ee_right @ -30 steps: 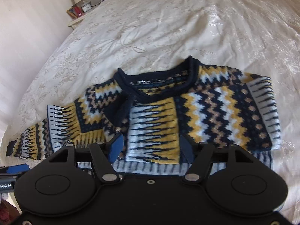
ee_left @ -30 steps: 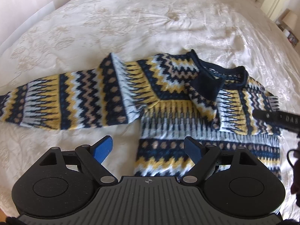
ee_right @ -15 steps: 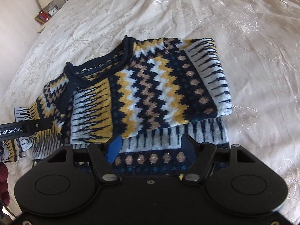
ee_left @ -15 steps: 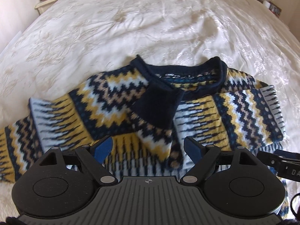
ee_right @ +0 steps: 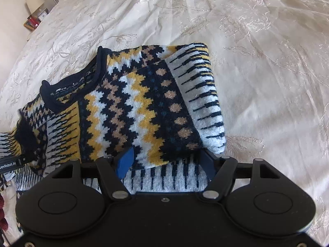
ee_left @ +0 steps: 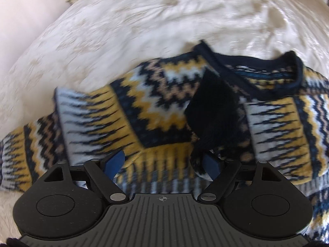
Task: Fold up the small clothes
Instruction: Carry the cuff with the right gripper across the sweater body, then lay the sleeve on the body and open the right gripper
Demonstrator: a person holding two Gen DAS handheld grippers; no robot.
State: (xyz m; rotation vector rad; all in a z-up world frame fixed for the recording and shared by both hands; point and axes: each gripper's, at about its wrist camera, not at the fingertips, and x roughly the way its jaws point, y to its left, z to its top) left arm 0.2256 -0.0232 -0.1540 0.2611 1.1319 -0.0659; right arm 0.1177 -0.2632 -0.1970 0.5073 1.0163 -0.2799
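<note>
A small knitted sweater with navy, yellow, tan and white zigzag bands lies flat on the bed, navy collar away from me. Its right sleeve is folded across the chest, the navy cuff near the middle. The left sleeve stretches out to the left. My left gripper is open, low over the sweater's body below the cuff. In the right wrist view the sweater shows its folded right side; my right gripper is open over the lower hem, fingers straddling the knit.
A cream embroidered bedspread surrounds the sweater on all sides. A bedside table with a lamp and small items stands at the far left. The other gripper's finger tip shows at the left edge.
Both grippers have moved closer and lower over the sweater. The left view has swung towards the left shoulder and sleeve; the right view has shifted towards the sweater's right edge. Both stay open.
</note>
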